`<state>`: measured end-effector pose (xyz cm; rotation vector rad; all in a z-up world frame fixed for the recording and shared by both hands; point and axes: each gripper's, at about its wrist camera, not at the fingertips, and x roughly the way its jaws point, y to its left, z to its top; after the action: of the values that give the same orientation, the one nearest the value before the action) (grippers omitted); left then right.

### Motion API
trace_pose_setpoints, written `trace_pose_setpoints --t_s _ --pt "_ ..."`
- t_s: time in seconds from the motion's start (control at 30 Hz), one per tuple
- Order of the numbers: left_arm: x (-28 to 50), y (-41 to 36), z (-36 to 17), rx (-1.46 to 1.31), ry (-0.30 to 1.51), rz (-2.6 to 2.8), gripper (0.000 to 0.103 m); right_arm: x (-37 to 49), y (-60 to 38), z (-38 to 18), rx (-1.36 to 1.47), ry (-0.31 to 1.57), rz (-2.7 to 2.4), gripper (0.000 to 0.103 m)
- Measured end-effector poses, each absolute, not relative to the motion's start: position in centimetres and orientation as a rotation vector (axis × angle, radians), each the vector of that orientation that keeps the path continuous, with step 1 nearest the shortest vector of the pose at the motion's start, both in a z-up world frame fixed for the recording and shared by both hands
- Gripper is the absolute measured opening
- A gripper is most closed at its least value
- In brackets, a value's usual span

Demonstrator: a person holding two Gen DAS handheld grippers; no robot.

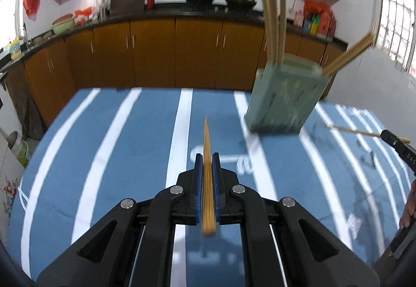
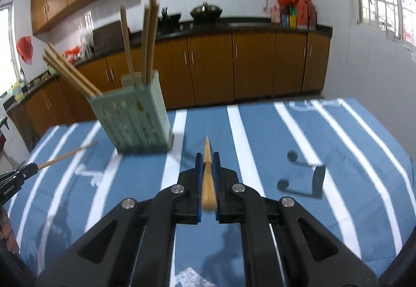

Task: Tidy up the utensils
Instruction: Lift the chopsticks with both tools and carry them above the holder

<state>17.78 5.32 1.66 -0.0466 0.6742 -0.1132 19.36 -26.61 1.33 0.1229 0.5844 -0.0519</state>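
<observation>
A: What does the left gripper (image 1: 207, 159) hold?
B: It is clamped on a chopstick (image 1: 207, 157), tip forward, above the striped cloth (image 1: 130, 144).
A: And the right gripper (image 2: 207, 159)?
B: Closed on another chopstick (image 2: 208, 177). The green holder (image 2: 140, 120) stands on the cloth between them, chopsticks inside.

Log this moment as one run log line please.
left gripper: shut on chopstick | right gripper: shut on chopstick | holder: upright
</observation>
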Motion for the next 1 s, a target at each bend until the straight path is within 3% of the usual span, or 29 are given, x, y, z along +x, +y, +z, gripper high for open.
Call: trace_pose_setpoints --t_s 0.53,1.0 --pt "17.5 4.8 7.3 -0.057 0.543 -0.165 0.007 18.6 -26.5 6.8 0.128 0.443 -0.02 0.008" --pt "17.2 1.0 15.2 -0.042 0.357 -0.293 0.007 17.3 -25.6 17.7 0.223 0.264 0.213 0.008"
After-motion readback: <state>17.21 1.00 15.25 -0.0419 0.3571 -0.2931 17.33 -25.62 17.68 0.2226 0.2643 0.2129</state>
